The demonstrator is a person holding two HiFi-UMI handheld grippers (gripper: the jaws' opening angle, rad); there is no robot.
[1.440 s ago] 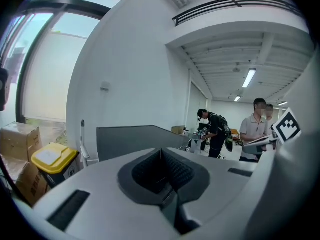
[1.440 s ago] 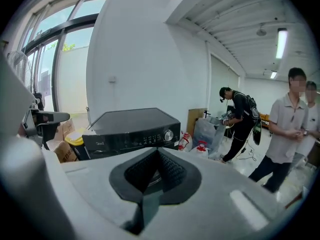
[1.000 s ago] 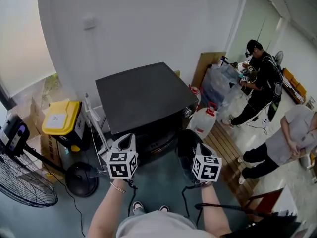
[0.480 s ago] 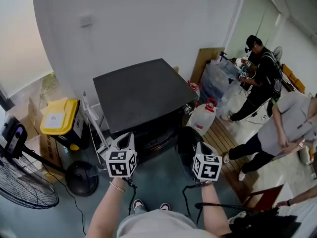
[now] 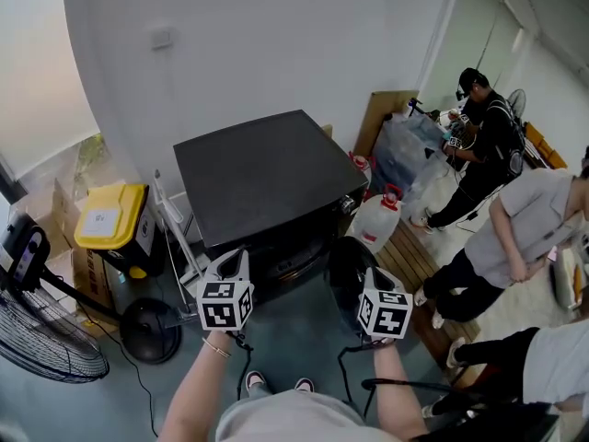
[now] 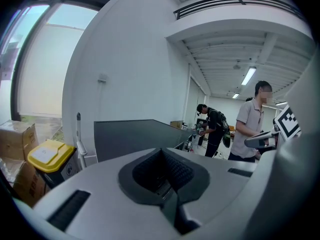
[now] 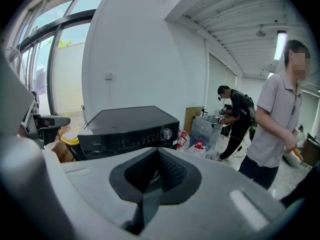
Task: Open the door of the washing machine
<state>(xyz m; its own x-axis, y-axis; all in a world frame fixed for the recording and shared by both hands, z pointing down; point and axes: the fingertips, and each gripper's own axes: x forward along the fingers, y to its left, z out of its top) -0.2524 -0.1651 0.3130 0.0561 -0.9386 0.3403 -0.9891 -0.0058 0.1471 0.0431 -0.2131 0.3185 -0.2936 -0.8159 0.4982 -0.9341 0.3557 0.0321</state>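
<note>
I had both tongs held up just in front of the washing machine (image 5: 267, 178), neither one touching it. The left gripper (image 5: 236, 258) was clenched with nothing between its jaws, and in its own view the pads met in front of the machine's dark flat top. The right gripper (image 5: 346, 258) was clenched and empty too, and it looked at the machine's control panel and its round knob (image 7: 168, 133). The door (image 5: 293, 258) sat on the machine's front face, directly beyond the two grippers. It was mostly hidden behind them, so I could not tell how it stood. A yellow-lidded bin (image 5: 110, 217) stood to the left of the machine, with a floor fan (image 5: 41, 339) further out on that side. A white water jug (image 5: 375, 224) stood just to the machine's right, and people stood well beyond it.
</note>
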